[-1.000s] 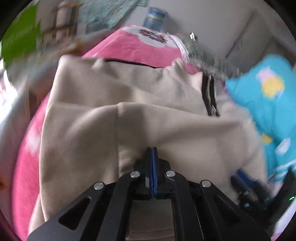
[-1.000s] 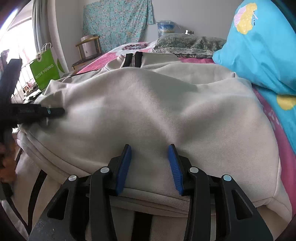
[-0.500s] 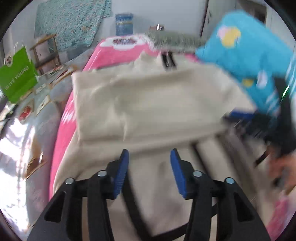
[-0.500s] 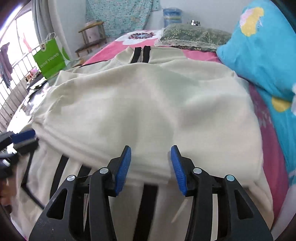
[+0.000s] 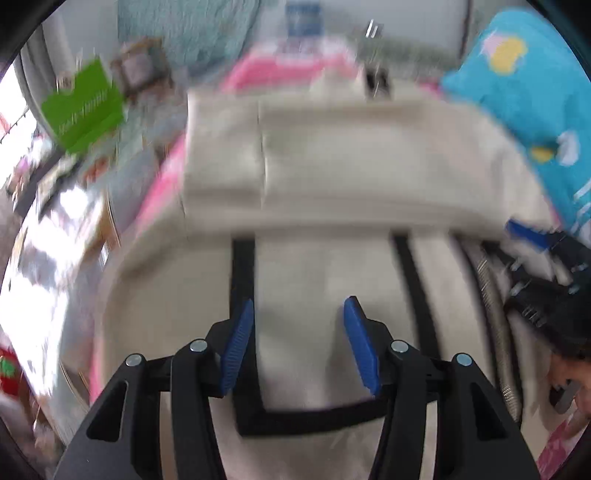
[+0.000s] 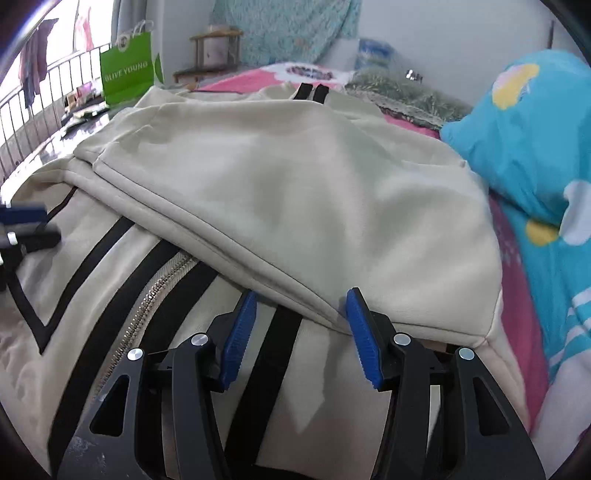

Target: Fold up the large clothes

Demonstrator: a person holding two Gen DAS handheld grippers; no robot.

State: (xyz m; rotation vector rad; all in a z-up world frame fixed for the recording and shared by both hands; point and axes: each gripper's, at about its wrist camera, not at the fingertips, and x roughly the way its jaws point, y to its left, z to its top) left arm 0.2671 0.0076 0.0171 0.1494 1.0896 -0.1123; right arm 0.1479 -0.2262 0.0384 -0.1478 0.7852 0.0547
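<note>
Ahead of both grippers' fingers: beige jacket (image 6: 295,192) (folded over); left gripper (image 5: 299,343), right gripper (image 6: 301,336) spread wide, empty.

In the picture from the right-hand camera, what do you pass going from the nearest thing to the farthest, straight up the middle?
right gripper → silver zipper with black stripes → folded-over beige jacket panel → black collar tabs → pink bedspread → patterned blue cloth on the wall.

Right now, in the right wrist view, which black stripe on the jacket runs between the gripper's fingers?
The short black stripe right of the zipper, emerging from under the folded panel; the others lie left of the right gripper.
</note>
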